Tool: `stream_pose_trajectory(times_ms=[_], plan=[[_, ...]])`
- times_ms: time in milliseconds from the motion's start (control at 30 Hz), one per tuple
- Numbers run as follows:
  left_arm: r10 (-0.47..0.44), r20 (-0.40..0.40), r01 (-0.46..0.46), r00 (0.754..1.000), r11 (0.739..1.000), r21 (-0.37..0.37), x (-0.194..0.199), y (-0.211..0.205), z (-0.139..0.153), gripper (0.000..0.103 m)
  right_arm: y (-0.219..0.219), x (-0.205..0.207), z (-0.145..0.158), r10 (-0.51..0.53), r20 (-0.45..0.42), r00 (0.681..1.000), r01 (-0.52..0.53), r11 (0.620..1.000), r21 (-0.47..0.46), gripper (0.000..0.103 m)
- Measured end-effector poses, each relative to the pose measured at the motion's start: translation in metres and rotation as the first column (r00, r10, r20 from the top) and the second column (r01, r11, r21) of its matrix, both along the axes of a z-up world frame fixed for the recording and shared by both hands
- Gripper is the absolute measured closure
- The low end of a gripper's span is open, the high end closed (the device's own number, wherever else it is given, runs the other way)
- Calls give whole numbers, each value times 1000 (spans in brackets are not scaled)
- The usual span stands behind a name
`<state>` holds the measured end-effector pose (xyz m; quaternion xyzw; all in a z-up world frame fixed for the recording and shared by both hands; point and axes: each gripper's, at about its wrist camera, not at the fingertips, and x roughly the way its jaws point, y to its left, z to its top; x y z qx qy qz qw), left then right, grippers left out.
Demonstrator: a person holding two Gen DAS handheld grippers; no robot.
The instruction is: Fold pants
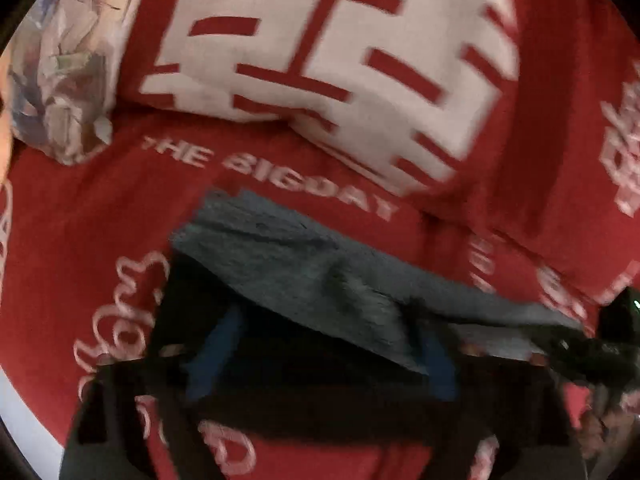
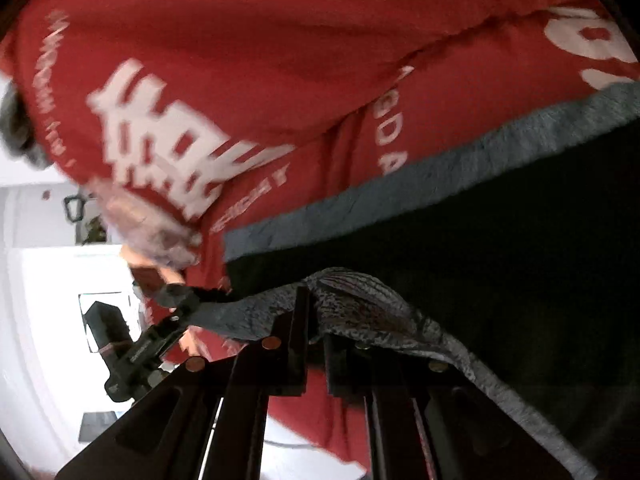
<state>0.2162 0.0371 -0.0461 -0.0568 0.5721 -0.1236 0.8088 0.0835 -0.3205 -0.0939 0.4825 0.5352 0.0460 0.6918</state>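
The pants (image 1: pixel 312 280) are dark with a grey inner side, and are held up over a red bed cover. In the left wrist view my left gripper (image 1: pixel 320 344) is shut on the pants' edge, its blue pads (image 1: pixel 216 352) half hidden by the cloth. My right gripper (image 1: pixel 592 344) shows at the right edge, holding the same edge. In the right wrist view my right gripper (image 2: pixel 316 320) is shut on a bunched grey fold of the pants (image 2: pixel 360 312). The left gripper (image 2: pixel 176 300) shows at the left, gripping the cloth.
A red bed cover (image 1: pixel 280 184) with white lettering lies below. A red and white pillow (image 1: pixel 320 48) and a floral pillow (image 1: pixel 60 80) lie at the back. The right wrist view shows a white wall and floor (image 2: pixel 40 280) beyond the bed's edge.
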Motion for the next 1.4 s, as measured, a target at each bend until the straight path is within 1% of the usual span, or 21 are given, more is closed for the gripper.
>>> stream_pose_trajectory(times_ms=[100,167,233,267,300,367,433,500,567,633,700,733,833,900,967,1067,1133,1167,1233,1300,1400], plan=[[26,-27,-25,999,998,60,13,-3,-15,16,-7,13,-36,-16,-72,997,18,1000,15,91],[53,3,-53,999,995,81,11,4,-5,16,-6,16,-40,-22,-104,994,23,1000,11,87],[41,23,-44,999,994,101,4,8,8,16,2,17,-24,19,-79,997,-21,999,-31,67],[20,32,-24,999,991,129,-1,10,14,16,7,16,-11,52,-60,997,-56,996,-63,47],[-12,33,6,999,987,159,-8,9,18,16,11,13,2,80,-44,996,-84,992,-96,37],[-66,5,64,998,983,172,-20,4,17,16,22,2,29,138,5,990,-136,981,-136,37],[-123,-44,129,991,974,188,-31,-9,0,16,31,-5,34,160,9,987,-157,978,-136,37],[-151,-85,167,985,961,221,-40,-25,-23,16,36,-7,20,181,-50,982,-186,969,-163,37],[-150,-138,184,979,944,275,-48,-37,-49,16,32,-3,-6,170,-137,976,-197,956,-219,37],[-174,-109,202,979,911,360,-60,-49,-53,16,20,-6,-18,126,-153,980,-155,969,-194,47],[-215,-119,243,969,914,326,-69,-55,-46,16,1,-21,-7,54,-97,994,-65,990,-124,49],[-226,-131,257,965,917,306,-73,-57,-43,16,-9,-33,4,35,-71,997,-44,991,-130,49],[-269,-151,301,951,918,260,-88,-69,-26,16,-34,-70,31,19,-44,999,-27,983,-180,40],[-309,-166,339,937,918,206,-103,-87,-14,16,-57,-107,43,-29,-49,998,19,981,-193,37],[-344,-184,371,921,918,141,-116,-110,-7,16,-80,-150,47,-107,-89,990,86,973,-214,37],[-422,-216,439,880,898,35,-143,-157,-7,16,-105,-215,46,-212,-148,966,176,958,-225,36],[-489,-237,499,840,866,-16,-164,-196,-13,16,-116,-263,39,-294,-193,936,248,941,-232,36],[-508,-244,518,826,855,-26,-169,-208,-13,16,-120,-284,37,-330,-204,922,282,931,-233,36],[-577,-255,582,776,811,-61,-191,-241,-18,16,-123,-323,35,-386,-218,896,335,912,-238,36],[-623,-261,627,738,775,-77,-209,-263,-22,16,-122,-365,33,-447,-229,865,390,885,-256,36],[-664,-277,668,695,738,-93,-231,-286,-30,16,-113,-416,28,-517,-250,819,448,847,-286,36]])
